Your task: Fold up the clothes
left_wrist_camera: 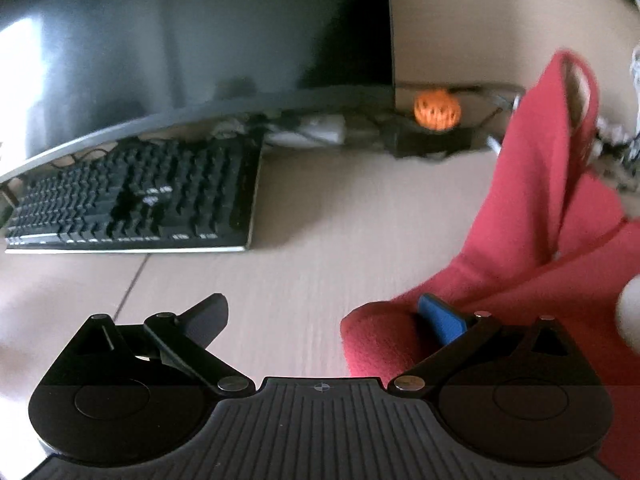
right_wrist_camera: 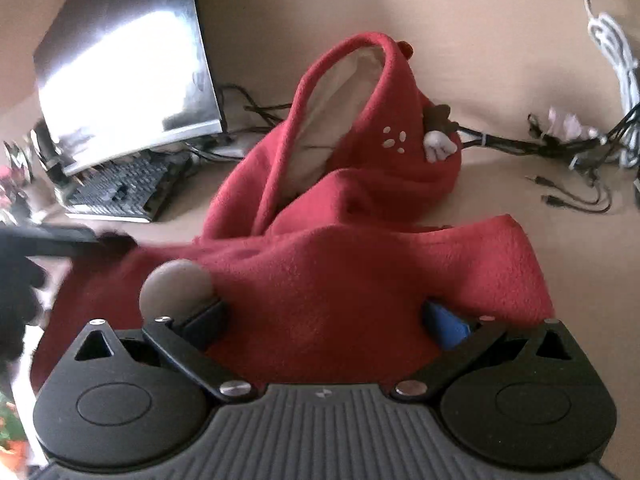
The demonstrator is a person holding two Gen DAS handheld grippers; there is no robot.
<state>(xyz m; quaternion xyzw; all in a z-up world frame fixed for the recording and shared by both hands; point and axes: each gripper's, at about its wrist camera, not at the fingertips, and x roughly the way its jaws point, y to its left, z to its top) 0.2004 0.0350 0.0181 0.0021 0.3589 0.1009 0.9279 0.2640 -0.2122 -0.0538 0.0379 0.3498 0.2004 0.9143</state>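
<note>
The left hand-held gripper has its jaws spread wide over the bare desk, its blue right finger touching the edge of the red garment. The right hand-held gripper is also spread, with red fleece bunched between its fingers. The garment lies heaped on the desk, hood raised. Farther off sit a keyboard, a monitor, an orange ball and cables.

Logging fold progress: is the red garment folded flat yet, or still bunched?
Still bunched. The red garment sits heaped on the desk, hood opening raised, cloth draped in loose ridges.
</note>
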